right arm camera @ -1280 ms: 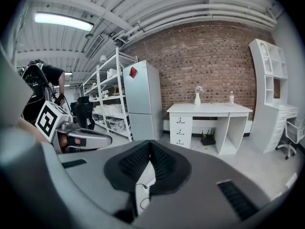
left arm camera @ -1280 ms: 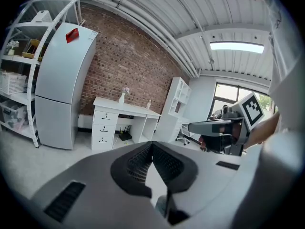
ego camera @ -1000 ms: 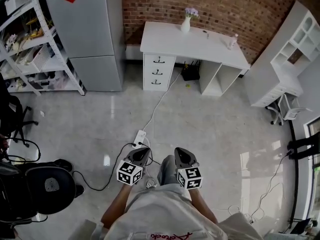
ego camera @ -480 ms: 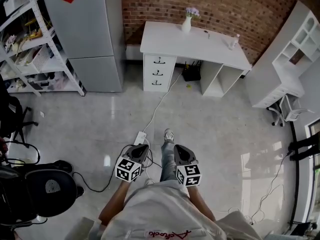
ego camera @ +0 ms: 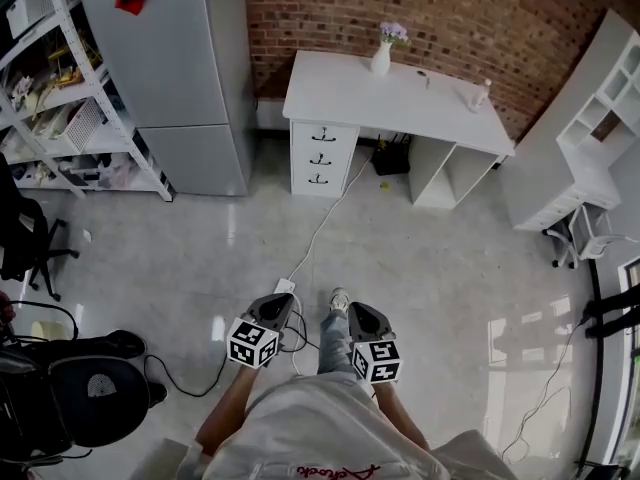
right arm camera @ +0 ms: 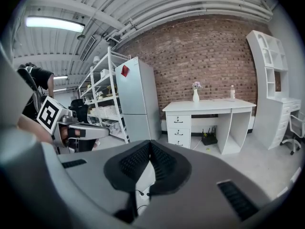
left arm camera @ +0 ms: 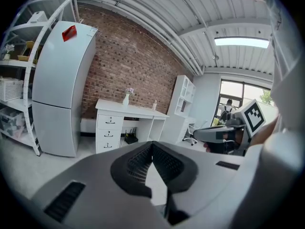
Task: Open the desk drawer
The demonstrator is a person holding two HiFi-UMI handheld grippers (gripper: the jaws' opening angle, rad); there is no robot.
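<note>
1. The left tool is narrow: its jaws meet at the tips and nothing is between them.
2. The right tool is the same, with jaws together and empty.
3. Both tools are held side by side in front of the person's body, a little apart, pointing ahead and slightly down toward the far wall. A shoe shows on the floor between them.
4. Just ahead of the left tool a white power strip lies on the floor. Its white cable runs away toward the bench.
5. The white bench stands well ahead of both tools, against the brick wall.
6. The stack of three drawers is at the bench's left end. All three are shut, each with a dark handle. Neither tool is near them.
7. On the bench top stand a white vase with flowers and, farther right, a small bottle.
8. Left of the bench stands a grey fridge, and beyond that a white shelf rack.
9. Right of the bench is a tall white shelving unit.
10. A black chair sits close on the left tool's side.
</note>
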